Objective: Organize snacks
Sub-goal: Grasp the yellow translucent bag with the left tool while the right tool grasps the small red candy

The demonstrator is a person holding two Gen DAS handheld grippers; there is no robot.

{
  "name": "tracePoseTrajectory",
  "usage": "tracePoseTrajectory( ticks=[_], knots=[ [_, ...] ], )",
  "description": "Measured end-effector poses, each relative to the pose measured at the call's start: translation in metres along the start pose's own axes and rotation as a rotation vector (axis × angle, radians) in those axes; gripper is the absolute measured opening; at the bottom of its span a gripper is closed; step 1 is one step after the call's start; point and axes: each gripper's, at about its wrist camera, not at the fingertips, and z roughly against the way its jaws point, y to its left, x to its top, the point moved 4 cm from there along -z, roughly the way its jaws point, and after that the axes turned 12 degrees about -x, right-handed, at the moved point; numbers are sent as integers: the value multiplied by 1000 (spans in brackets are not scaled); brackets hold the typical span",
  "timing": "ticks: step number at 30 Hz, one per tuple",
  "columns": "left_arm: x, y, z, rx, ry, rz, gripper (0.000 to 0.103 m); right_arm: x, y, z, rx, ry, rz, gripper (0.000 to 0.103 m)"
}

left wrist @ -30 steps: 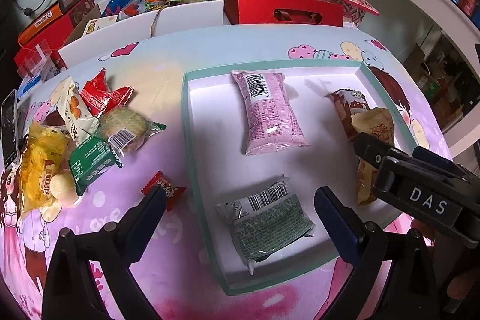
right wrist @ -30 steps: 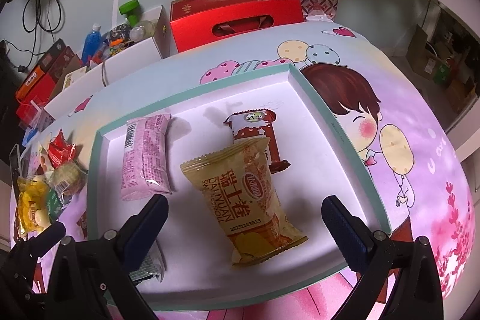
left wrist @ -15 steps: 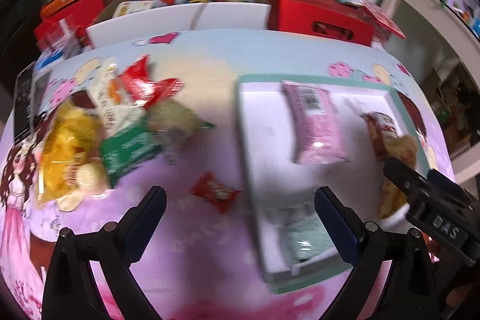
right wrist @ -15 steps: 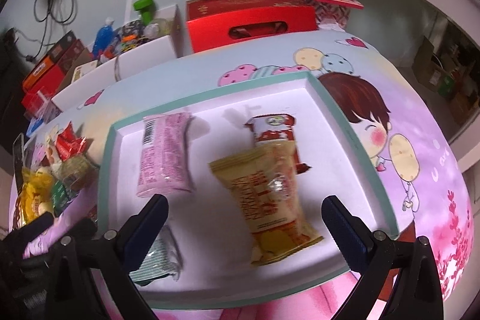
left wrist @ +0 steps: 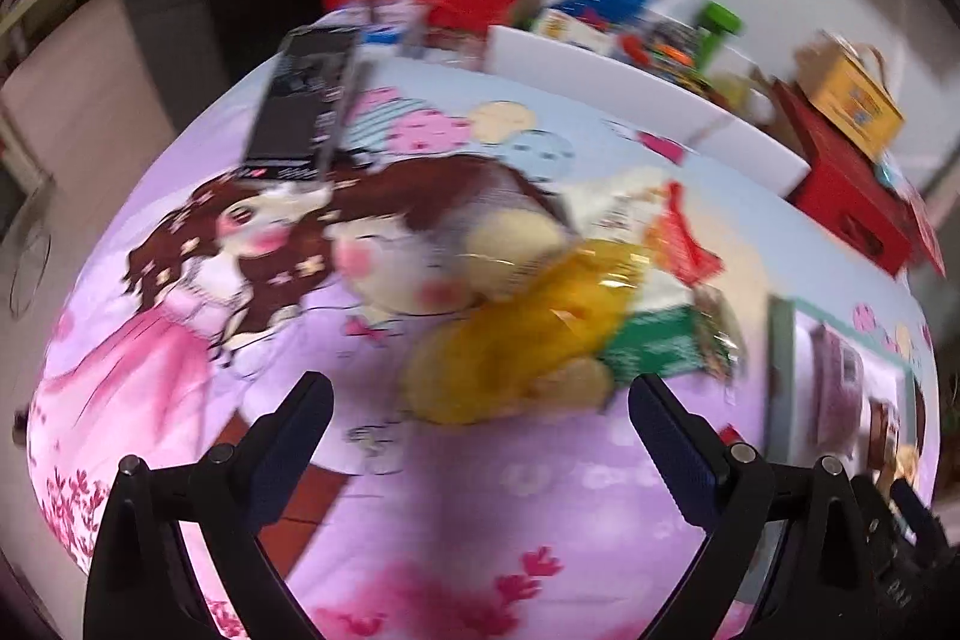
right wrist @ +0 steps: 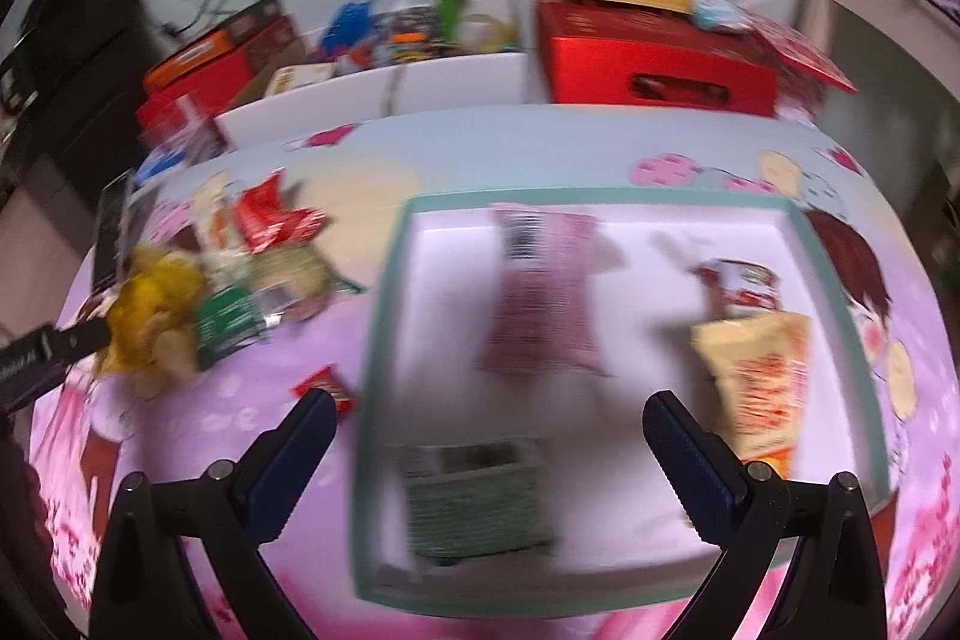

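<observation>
Both views were smeared by motion blur, so almost no writing could be read; only a barcode block showed at the far end of the pink plastic snack packet [right wrist: 543, 298], and the red lettering on the beige-and-orange snack bag [right wrist: 759, 388] was too blurred to make out.

The left claw [left wrist: 480, 436] hung with its two blue-padded fingers wide apart and nothing between them, above the cartoon-printed pink tabletop [left wrist: 180, 340]. Just beyond it lay the loose pile of snacks: a yellow crinkled bag [left wrist: 540, 334] nearest, with a green-labelled packet [left wrist: 654, 346] touching its right side and a red foil wrapper [left wrist: 684, 244] behind. A black flat box [left wrist: 306, 100] lay at the far left of the tabletop, its long axis running away from the camera.

The right claw [right wrist: 489, 448] was likewise spread open and empty, over the near end of the white rectangular tray with a teal rim [right wrist: 384, 316]. Inside the tray, the pink packet lay with its long axis pointing away from the camera; a grey-green packet [right wrist: 474, 502] sat at the near edge; the beige-and-orange bag lay lengthwise at the right, with a red-and-brown packet [right wrist: 747, 280] just behind it. A small red wrapped sweet [right wrist: 324, 388] lay on the tabletop beside the tray's left rim.
</observation>
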Motion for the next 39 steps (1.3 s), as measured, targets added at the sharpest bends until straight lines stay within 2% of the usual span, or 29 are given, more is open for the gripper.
tracePoseTrajectory(
  ticks=[7, 14, 19, 22, 23, 25, 27, 31, 39],
  knots=[
    [1, 29, 3, -4, 1, 81, 99, -2, 49, 1, 74, -17, 103, 103],
    [8, 25, -6, -49, 21, 60, 99, -10, 80, -14, 118, 16, 162, 101],
    [13, 22, -16, -73, 42, 45, 99, -9, 91, -18, 143, 13, 191, 87],
    [16, 18, -19, -84, 48, 20, 99, -9, 99, -19, 154, 4, 221, 81],
    [18, 16, -21, -87, 48, 7, 99, -9, 101, -19, 155, 2, 229, 80],
    [21, 12, -24, -95, 50, -23, 99, -9, 105, -20, 146, -1, 251, 70],
    [23, 4, -26, -103, 46, -66, 99, -10, 109, -24, 131, 7, 265, 69],
    [23, -11, -34, -133, 56, -139, 99, -11, 112, -32, 136, 30, 270, 57],
    [23, -20, -51, -135, 69, -186, 99, -10, 107, -45, 156, 72, 243, 52]
  ],
)
